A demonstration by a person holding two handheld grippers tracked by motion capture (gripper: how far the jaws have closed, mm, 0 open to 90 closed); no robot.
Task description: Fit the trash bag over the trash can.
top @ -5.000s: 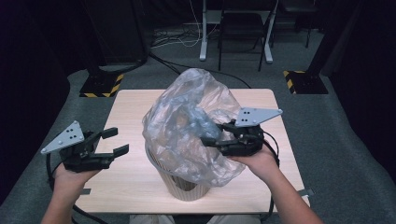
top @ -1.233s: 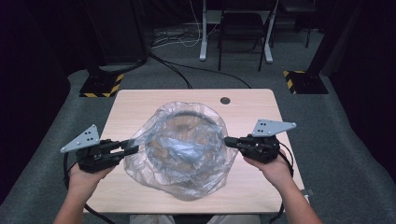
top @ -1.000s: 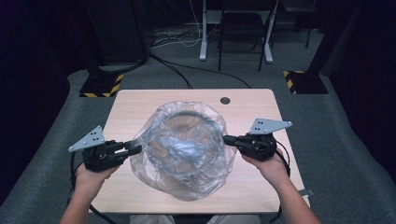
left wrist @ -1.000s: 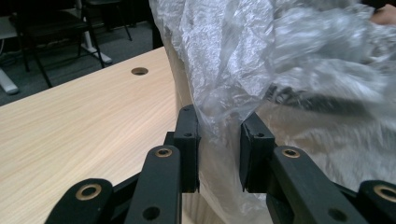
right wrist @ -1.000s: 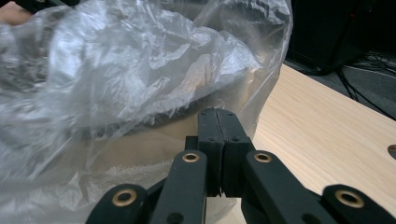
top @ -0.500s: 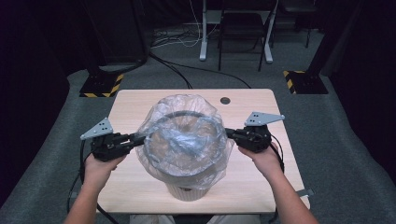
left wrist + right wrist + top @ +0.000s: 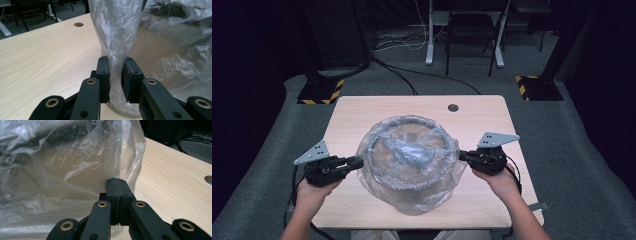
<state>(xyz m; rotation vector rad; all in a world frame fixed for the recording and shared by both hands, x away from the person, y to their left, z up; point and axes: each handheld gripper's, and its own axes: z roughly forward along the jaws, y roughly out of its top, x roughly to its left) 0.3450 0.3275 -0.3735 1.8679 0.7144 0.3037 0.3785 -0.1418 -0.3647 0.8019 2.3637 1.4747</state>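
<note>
On wood table (image 7: 362,110), both claws L (image 7: 357,162) & R (image 7: 463,156) pinching plastic bag (image 7: 412,155) over bin

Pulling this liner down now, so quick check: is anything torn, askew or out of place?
No tear shows. The clear plastic bag drapes over the round bin, crumpled inside the rim. Left gripper and right gripper hold opposite edges; the left fingers pinch a thick bunched fold.

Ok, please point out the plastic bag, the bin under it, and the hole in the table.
plastic bag (image 7: 412,150), high view, crumpled middle.
bin (image 7: 414,206), high view, lower wall seen through the film.
hole (image 7: 453,107), high view, its centre.
</note>
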